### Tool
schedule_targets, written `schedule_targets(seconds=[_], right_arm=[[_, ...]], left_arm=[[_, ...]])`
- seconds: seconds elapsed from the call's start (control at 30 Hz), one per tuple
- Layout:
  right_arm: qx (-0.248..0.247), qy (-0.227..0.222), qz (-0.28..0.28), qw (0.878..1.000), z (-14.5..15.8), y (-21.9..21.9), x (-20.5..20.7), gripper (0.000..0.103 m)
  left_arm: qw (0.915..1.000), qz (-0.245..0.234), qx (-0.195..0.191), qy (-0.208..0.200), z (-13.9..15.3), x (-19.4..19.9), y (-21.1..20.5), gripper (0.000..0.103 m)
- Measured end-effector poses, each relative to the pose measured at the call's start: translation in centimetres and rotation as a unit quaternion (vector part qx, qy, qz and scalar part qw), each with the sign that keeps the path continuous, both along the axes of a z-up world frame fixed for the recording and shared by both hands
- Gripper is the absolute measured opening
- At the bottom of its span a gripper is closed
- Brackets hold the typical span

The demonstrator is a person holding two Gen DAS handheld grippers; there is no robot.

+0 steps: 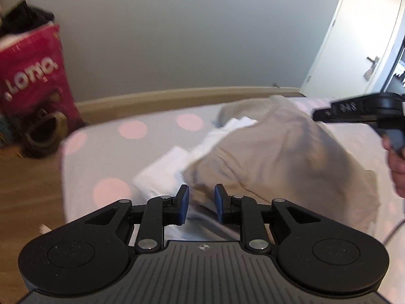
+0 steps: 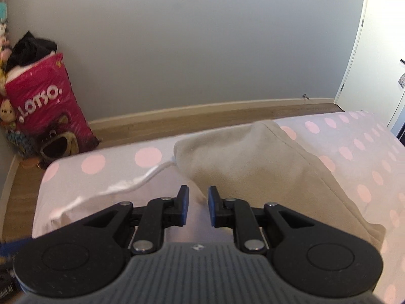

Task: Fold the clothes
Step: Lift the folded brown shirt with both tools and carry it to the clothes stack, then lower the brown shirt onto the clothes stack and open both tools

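Observation:
A beige garment [image 1: 273,157] lies bunched on the bed, partly over a white garment [image 1: 174,167] on its left. In the right wrist view the beige garment [image 2: 255,162] fills the middle and only a thin white edge [image 2: 141,181] of the other piece shows. My left gripper [image 1: 201,204] hovers open above the near edge of both garments, nothing between its blue pads. My right gripper [image 2: 198,205] is open too, above the beige cloth's near left edge. The right gripper's body [image 1: 364,111] shows at the right of the left wrist view, held by a hand [image 1: 398,167].
The bed has a white sheet with pink dots [image 2: 354,147]. A pink bag [image 2: 48,106] stuffed with dark clothes stands on the wooden floor by the wall on the left. A white door [image 1: 354,38] is at the far right. A cable [image 1: 395,228] trails near the hand.

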State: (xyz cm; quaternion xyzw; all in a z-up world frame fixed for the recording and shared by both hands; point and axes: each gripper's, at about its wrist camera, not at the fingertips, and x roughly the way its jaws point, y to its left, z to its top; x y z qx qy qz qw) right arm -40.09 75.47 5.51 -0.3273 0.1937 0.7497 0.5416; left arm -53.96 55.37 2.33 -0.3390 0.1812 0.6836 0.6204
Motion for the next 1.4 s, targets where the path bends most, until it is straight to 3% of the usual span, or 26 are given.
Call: schedule_targets(seconds=[0.07, 0.27, 0.5, 0.7, 0.87, 1.0, 1.17, 1.3, 1.4], right_arm=[[-0.013, -0.013, -0.003, 1.0, 0.1, -0.6, 0.0, 0.019], [-0.053, -0.045, 0.0, 0.998, -0.1, -2.7, 0.0, 0.019], [-0.113, -0.086, -0.025, 0.99, -3.0, -2.7, 0.0, 0.018], [-0.12, -0.093, -0.027, 0.988, -4.8, -2.6, 0.0, 0.018], [-0.117, -0.076, -0.034, 0.99, -5.4, -2.6, 0.6, 0.018], [-0.101, -0.064, -0.034, 0.992, -4.6, -3.6, 0.7, 0.019], [-0.076, -0.03, -0.047, 0.996, -2.5, -6.6, 1.8, 0.024], [-0.081, -0.024, -0.054, 0.995, -1.8, -9.8, 2.1, 0.024], [-0.09, -0.008, -0.059, 0.994, -2.2, -12.1, 2.2, 0.024]], left_arm=[[0.9997, 0.001, 0.007, 0.025, 0.5, 0.4, -0.2, 0.019], [0.999, -0.028, 0.017, 0.03, 1.1, 1.2, -0.3, 0.019], [0.9922, -0.087, -0.021, 0.087, -0.6, 3.7, 0.9, 0.019], [0.9817, -0.117, -0.05, 0.142, -2.5, 5.5, 2.0, 0.019], [0.9754, -0.123, -0.051, 0.176, -3.3, 6.3, 2.0, 0.019], [0.9748, -0.122, -0.052, 0.179, -3.2, 6.2, 1.9, 0.019], [0.9819, -0.11, -0.045, 0.148, -2.4, 4.9, 1.5, 0.022], [0.9876, -0.108, -0.02, 0.112, -1.6, 3.6, 0.8, 0.022], [0.9867, -0.132, 0.015, 0.093, -1.0, 3.7, 0.1, 0.022]])
